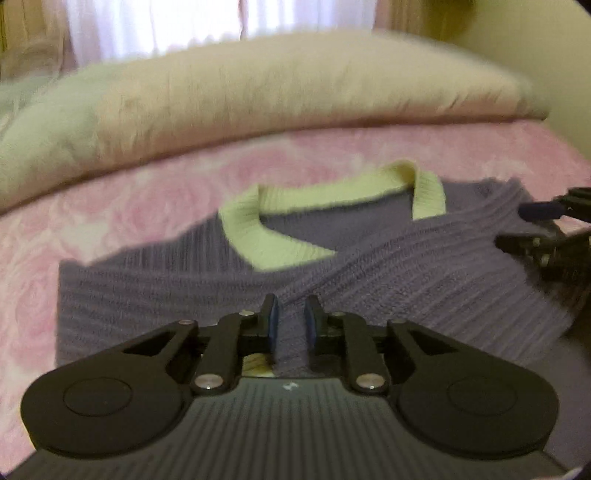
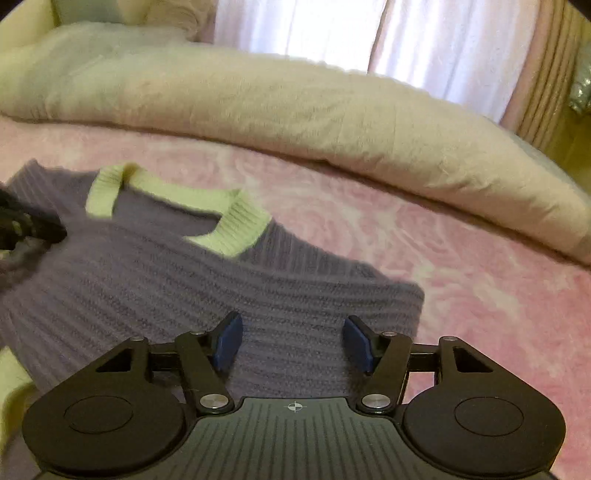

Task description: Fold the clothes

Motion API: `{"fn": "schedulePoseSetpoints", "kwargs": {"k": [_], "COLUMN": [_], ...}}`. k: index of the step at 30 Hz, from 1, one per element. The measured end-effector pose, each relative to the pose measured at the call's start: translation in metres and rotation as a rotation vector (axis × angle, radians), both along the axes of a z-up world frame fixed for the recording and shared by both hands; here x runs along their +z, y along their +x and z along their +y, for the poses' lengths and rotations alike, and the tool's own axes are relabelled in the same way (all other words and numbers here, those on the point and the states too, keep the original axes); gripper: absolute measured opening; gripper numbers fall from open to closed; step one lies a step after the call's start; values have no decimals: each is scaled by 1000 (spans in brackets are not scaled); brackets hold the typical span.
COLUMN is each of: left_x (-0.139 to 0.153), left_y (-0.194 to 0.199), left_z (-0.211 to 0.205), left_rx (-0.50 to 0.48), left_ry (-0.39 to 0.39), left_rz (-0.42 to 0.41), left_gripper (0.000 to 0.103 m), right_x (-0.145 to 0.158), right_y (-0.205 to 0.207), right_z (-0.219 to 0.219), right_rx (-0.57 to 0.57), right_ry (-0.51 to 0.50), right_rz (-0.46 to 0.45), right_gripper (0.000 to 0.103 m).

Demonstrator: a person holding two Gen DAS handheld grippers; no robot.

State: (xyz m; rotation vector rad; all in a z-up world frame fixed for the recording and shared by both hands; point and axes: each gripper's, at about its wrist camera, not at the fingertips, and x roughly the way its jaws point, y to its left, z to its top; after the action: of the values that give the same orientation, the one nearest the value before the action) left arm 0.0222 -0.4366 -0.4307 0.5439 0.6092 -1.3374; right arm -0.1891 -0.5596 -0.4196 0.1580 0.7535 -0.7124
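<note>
Purple ribbed knit sweater [image 1: 155, 280] with pale green collar lies crosswise on pink bed | left gripper [image 1: 291, 317] pinches its sleeve fold | right gripper [image 2: 293, 341] hovers half-open, empty, over sweater's right edge.

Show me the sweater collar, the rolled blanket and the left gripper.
collar [image 1: 243, 225], left wrist view, its near ribbed band.
blanket [image 2: 295, 107], right wrist view, top of the roll.
left gripper [image 1: 291, 321], left wrist view, between its fingertips.

Bedroom in a home, as we read it: bed [image 2: 461, 280] spread with a pink rose-patterned blanket; long cream bolster pillow [image 2: 295, 107] across its far side; white sheer curtains [image 2: 303, 29] with beige drapes [image 2: 546, 74] over a bright window.
</note>
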Motion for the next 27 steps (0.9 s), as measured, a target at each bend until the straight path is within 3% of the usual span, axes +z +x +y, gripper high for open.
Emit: {"fn": "schedulePoseSetpoints", "kwargs": {"k": [1,3,6,8,13,17,19,22,24,27], "left_x": [2,9,22,19,14,20,21,19,17,18], "left_y": [-1,-3,-6,-13,-34,-51,-67,-87,-97,-104], "left_z": [4,12,39,60,113,156,182,228,264,315], "left_rx": [-7,12,5,2,-35,-60,-48,-26,17,89], "left_ry": [-12,-28,-86,-80,-76,-58,-22,53,62,42], "left_rz": [-15,-18,34,30,-12,33,34,57,35,64], "left_gripper": [16,15,15,15,15,15,15,16,16,16], "right_x": [-1,10,25,28,12,23,20,10,10,11], "right_y": [-8,-18,-39,-56,-72,-93,-98,-109,-128,-158], "right_z": [-3,7,35,62,105,146,172,217,247,283], "right_rx": [-9,-38,-34,-11,24,34,55,37,-13,-76], "right_ry": [11,-14,-40,-62,-69,-87,-18,39,58,72], "right_rz": [-46,-47,-105,-138,-93,-153,-123,6,21,52], "right_gripper": [60,60,60,60,60,60,60,59,59,59]}}
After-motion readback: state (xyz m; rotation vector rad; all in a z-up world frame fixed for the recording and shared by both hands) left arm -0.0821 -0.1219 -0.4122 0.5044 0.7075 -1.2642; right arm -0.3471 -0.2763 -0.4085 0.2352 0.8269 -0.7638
